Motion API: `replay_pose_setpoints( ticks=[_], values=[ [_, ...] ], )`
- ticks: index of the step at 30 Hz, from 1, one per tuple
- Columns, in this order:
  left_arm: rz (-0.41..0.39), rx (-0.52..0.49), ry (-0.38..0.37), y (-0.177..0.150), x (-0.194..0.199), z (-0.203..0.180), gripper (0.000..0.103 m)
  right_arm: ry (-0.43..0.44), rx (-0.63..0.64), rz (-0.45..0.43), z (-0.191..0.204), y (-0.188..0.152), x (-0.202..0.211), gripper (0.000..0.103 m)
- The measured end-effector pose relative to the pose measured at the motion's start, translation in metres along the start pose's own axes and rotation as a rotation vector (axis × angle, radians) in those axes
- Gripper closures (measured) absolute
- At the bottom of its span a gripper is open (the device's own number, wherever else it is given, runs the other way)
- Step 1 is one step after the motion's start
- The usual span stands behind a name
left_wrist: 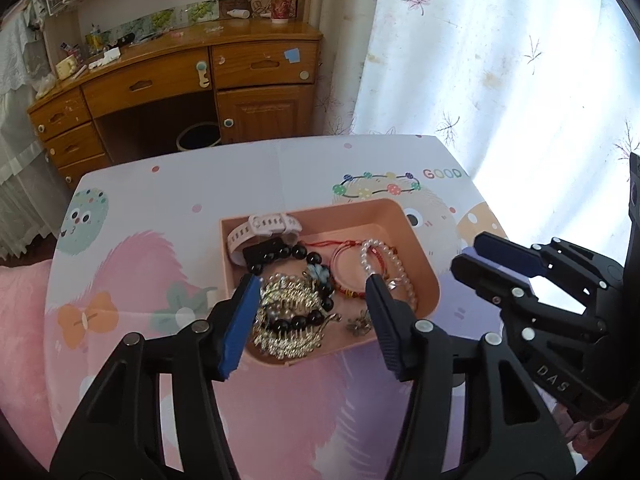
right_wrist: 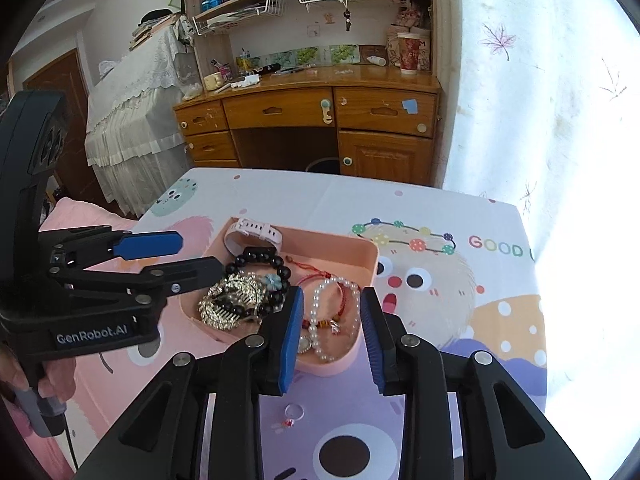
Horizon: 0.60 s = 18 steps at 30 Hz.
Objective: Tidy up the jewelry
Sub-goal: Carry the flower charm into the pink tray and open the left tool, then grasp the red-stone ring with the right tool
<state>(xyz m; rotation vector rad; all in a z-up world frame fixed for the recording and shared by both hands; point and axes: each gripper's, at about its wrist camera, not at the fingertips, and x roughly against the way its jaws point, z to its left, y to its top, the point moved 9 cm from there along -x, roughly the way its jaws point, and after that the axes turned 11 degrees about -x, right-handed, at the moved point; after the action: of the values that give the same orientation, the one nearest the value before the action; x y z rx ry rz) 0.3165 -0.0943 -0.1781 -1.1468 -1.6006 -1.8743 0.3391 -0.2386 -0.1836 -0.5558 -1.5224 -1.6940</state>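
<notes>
While both point steeply down over the pink tray, the left tool and right tool hang spread, pinching nothing, seemingly clear of the jewelry beneath; a ring lies nearer on the worktop.

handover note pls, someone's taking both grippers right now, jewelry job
Left gripper: open, holding nothing, above the pink tray.
Right gripper: open, holding nothing, over the tray's near end.
In the tray: white watch, black bead bracelet, gold hair comb, pearl bracelet, red string bracelets.
Left: a small ring lies on the tablecloth in front of the tray; put it in.
</notes>
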Motion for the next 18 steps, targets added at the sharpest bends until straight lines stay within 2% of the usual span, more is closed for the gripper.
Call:
replay_pose_setpoints(
  ticks=[2, 12, 18],
  values=[
    [0.008, 0.011, 0.007, -0.009, 0.003, 0.003, 0.051, -0.005, -0.009, 0.01, -0.001, -0.008, 0.002, 0.066],
    [0.084, 0.088, 0.0, -0.068, 0.015, 0.017, 0.051, -0.018, -0.078, 0.121, 0.009, -0.078, 0.002, 0.066],
    [0.157, 0.134, -0.017, -0.11, 0.014, 0.022, 0.051, -0.064, -0.085, 0.179, 0.019, -0.118, -0.012, 0.066]
  ],
)
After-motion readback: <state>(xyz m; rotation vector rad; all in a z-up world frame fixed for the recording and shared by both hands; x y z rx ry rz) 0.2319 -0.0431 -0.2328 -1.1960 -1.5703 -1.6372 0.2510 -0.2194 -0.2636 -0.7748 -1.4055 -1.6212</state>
